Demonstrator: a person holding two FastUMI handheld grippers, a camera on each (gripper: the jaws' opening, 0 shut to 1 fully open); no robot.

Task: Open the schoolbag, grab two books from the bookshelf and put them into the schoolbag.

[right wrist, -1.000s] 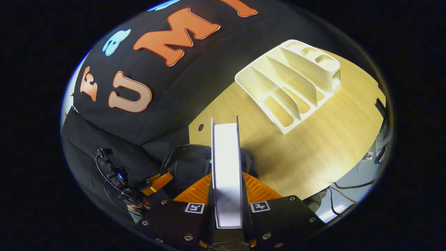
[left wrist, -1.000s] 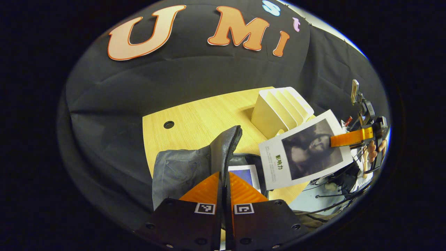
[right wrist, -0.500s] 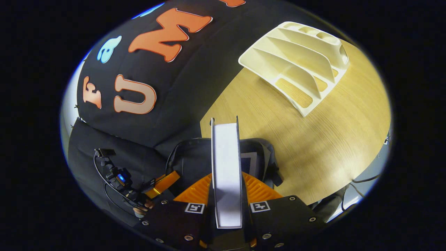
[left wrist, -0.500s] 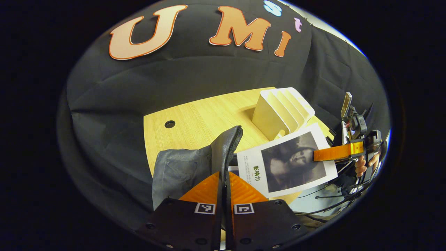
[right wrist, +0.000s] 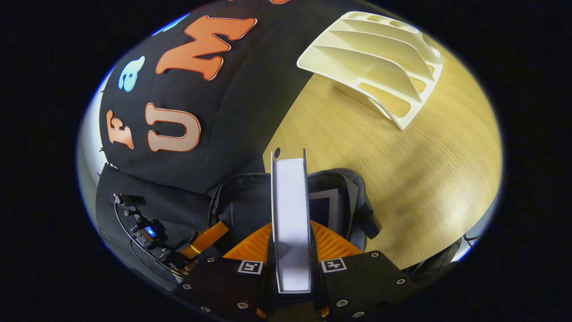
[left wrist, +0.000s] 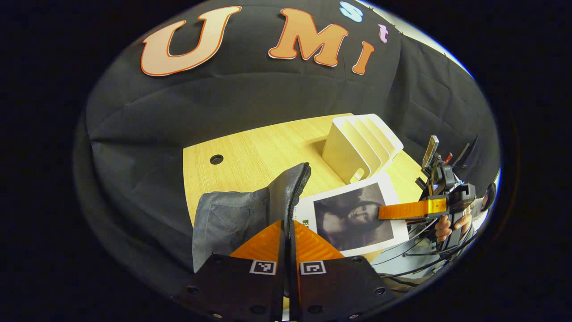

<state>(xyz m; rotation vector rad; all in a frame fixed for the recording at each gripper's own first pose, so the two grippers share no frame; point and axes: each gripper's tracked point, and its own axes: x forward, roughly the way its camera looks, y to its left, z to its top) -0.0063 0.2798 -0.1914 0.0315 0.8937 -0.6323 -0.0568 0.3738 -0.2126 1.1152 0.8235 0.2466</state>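
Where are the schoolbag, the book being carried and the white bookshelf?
schoolbag (left wrist: pixel 232 214): left gripper view, grey side panel.
book (left wrist: pixel 353 217): left gripper view, cover picture.
bookshelf (right wrist: pixel 380 58): right gripper view, a divider.

No legible text on the book (left wrist: pixel 353 218) cover or elsewhere.

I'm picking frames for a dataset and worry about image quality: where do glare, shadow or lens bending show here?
Right gripper view: a bright sheen lies on the table; the bookshelf bows with the fisheye. Left gripper view: the bookshelf casts a soft shadow to its left; the book stays sharp.
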